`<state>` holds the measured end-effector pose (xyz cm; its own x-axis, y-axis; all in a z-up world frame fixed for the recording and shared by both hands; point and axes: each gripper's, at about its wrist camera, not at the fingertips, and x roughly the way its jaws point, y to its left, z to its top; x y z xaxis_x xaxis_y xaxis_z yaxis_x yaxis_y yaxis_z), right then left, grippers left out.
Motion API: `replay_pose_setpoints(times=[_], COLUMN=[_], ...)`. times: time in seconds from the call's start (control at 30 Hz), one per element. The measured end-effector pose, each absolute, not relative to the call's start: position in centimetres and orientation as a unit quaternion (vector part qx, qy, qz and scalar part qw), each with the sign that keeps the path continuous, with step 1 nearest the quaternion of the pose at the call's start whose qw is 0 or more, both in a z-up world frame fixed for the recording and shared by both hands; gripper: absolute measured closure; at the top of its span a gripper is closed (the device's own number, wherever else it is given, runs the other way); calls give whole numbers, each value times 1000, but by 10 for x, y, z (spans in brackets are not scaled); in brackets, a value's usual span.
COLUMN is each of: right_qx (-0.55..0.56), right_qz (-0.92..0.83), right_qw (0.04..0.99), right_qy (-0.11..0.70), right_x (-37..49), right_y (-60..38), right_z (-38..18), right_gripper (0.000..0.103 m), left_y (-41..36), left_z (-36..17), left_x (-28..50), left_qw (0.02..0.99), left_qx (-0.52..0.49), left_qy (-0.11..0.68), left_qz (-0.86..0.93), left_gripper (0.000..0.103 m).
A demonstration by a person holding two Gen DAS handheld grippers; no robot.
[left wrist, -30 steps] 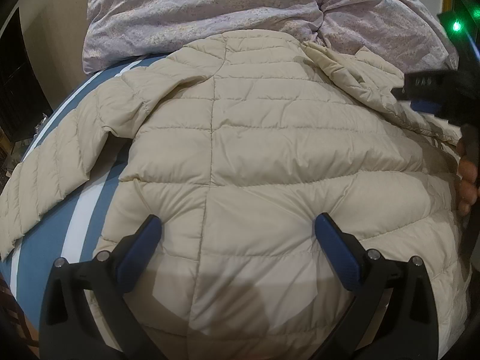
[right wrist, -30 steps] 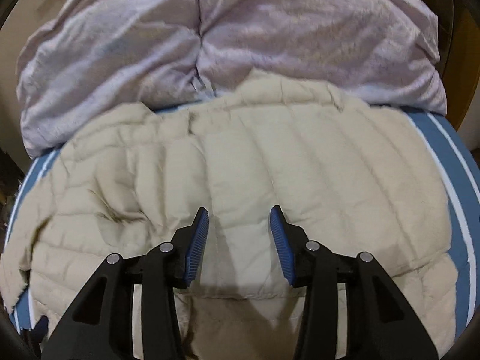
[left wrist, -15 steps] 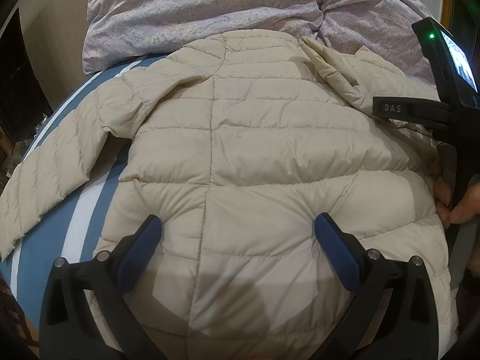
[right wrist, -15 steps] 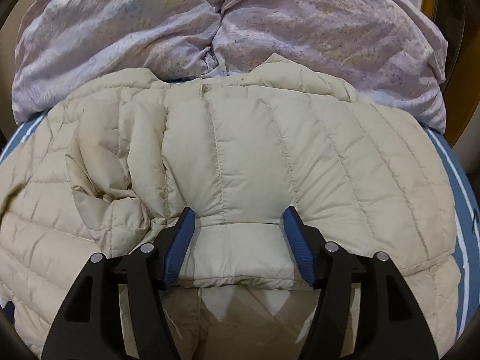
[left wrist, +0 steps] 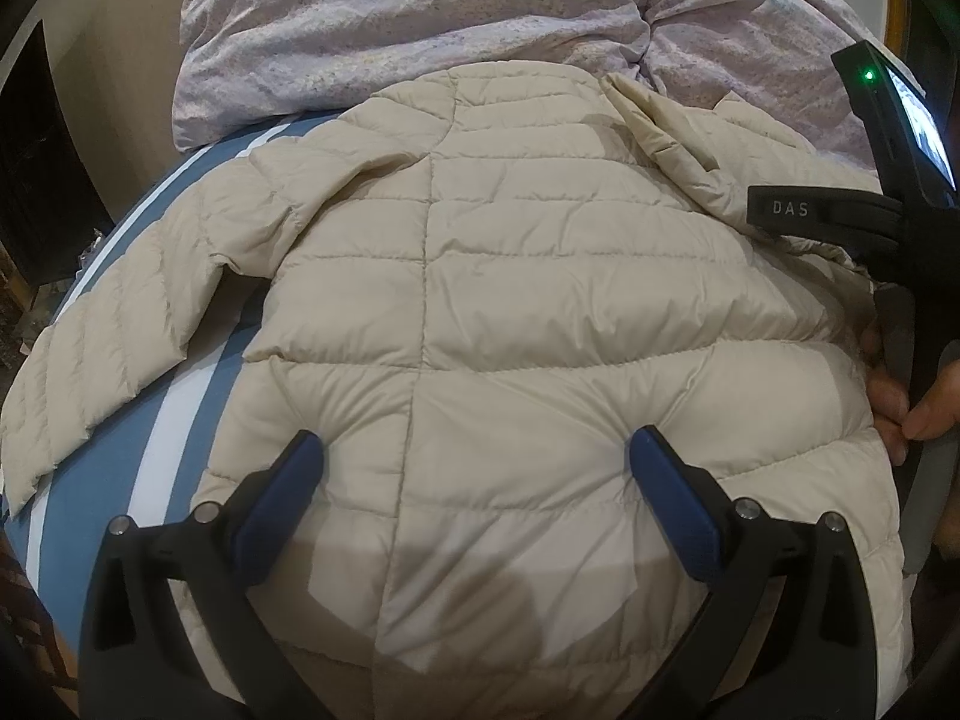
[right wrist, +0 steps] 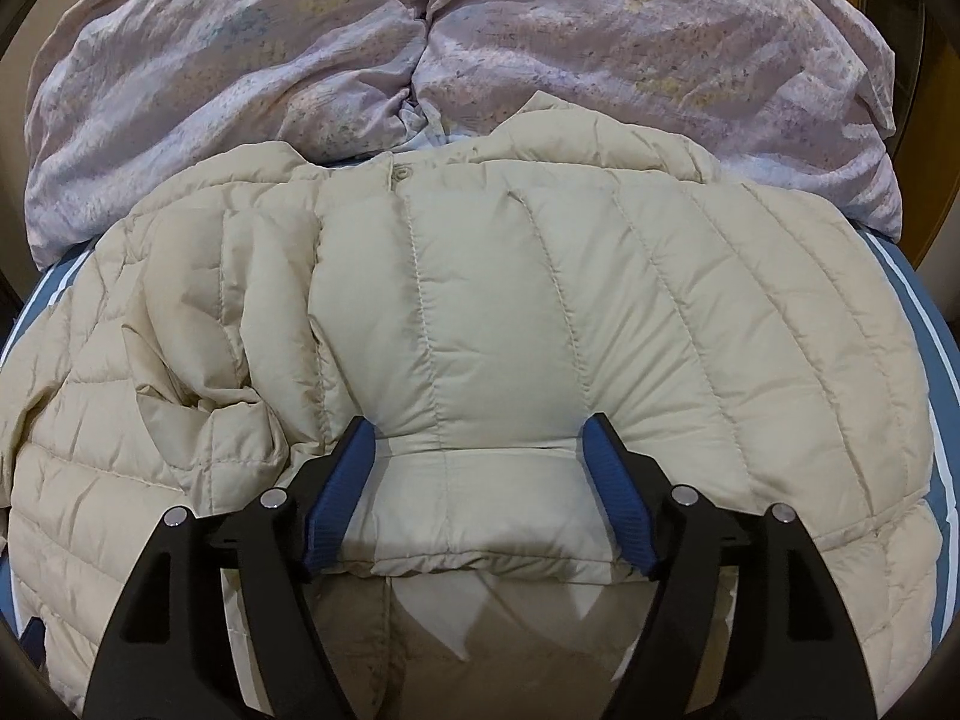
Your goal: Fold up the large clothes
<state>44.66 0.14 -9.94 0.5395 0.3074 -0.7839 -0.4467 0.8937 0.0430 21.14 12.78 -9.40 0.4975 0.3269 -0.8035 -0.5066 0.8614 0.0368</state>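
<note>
- Left wrist view: the left gripper (left wrist: 471,453) hangs over a cream quilted puffer jacket (left wrist: 540,312) spread back-up on a bed with a blue, white-striped sheet (left wrist: 102,480).
- Its blue pads (left wrist: 282,492) stand wide apart, released, their tips dimpling the padding near the hem without pinching any of it.
- Ahead of this gripper the jacket's back runs up to the collar; one sleeve (left wrist: 102,348) lies out flat to the gripper's left across the sheet.
- Beyond the collar a lilac crumpled duvet (left wrist: 420,18) is heaped.
- To the gripper's right, the right gripper's black body (left wrist: 840,216) shows, with a hand (left wrist: 900,396) on its handle at the jacket's edge.
- Right wrist view: the right gripper (right wrist: 477,441) sits low over the jacket's other side, where a quilted panel (right wrist: 540,312) lies folded over the body.
- Its jaws have just been opening; the folded panel's edge (right wrist: 480,540) lies between the blue pads (right wrist: 336,498), which now flank it rather than clamp it, so the grip is released.
- Left of this gripper the fabric bunches in loose folds (right wrist: 198,372); the duvet (right wrist: 600,48) lies ahead, the striped sheet (right wrist: 936,372) at the far right.
</note>
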Motion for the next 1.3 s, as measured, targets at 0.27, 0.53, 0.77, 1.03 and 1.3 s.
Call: replay_pose_setpoints(times=[0.27, 0.53, 0.77, 1.03, 1.3], right_qx=[-71, -75, -70, -67, -67], right_qz=[234, 234, 238, 240, 241], right_qw=[868, 867, 866, 866, 865], right_qy=[433, 434, 434, 434, 435], right_x=[447, 447, 446, 446, 446], right_y=[3, 4, 1, -1, -1], right_z=[-101, -101, -101, -100, -100], right_gripper=[15, 13, 13, 12, 10], left_y=[143, 221, 302, 357, 366], left_z=[-75, -52, -51, -58, -75], left_x=[167, 87, 28, -8, -8], left_qw=[860, 828, 781, 745, 728], left_qx=[-122, -155, -238, -305, -311], left_qy=[417, 401, 387, 361, 371], left_qz=[269, 362, 430, 471, 485], left_gripper=[2, 2, 16, 26, 36])
